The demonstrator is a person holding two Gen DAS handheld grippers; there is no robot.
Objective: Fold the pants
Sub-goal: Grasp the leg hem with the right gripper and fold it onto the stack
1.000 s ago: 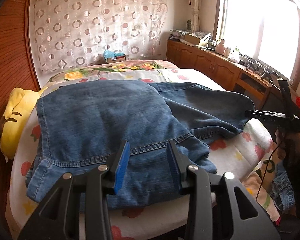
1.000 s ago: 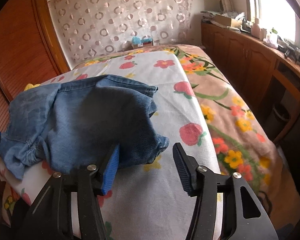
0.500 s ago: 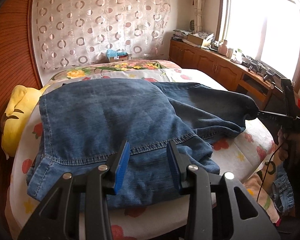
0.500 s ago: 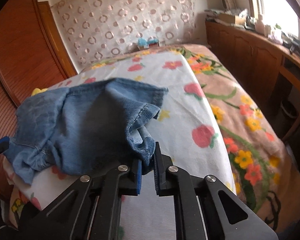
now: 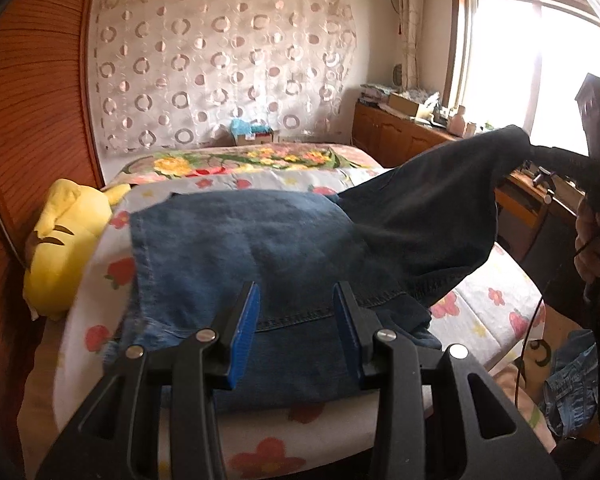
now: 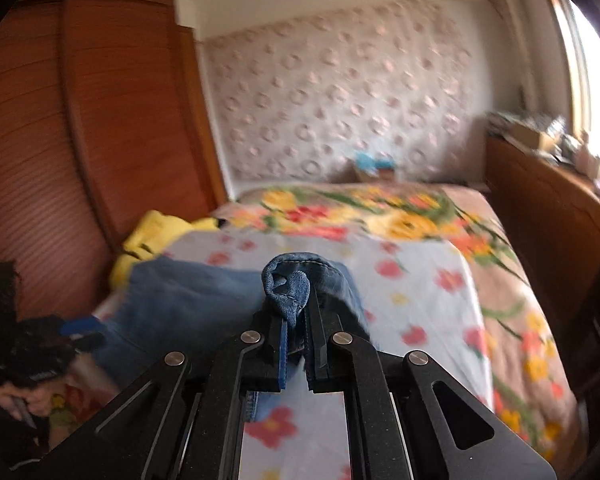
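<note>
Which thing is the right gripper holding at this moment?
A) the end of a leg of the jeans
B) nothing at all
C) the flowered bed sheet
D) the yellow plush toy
A: the right gripper is shut on the hem of the jeans, lifted off the bed sheet.

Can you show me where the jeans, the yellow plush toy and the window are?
jeans [image 5: 240, 248]: left wrist view, on the flat middle of the blue cloth.
yellow plush toy [image 5: 66, 236]: left wrist view, on its yellow body by the bed's edge.
window [image 5: 512, 64]: left wrist view, on the bright glass.
</note>
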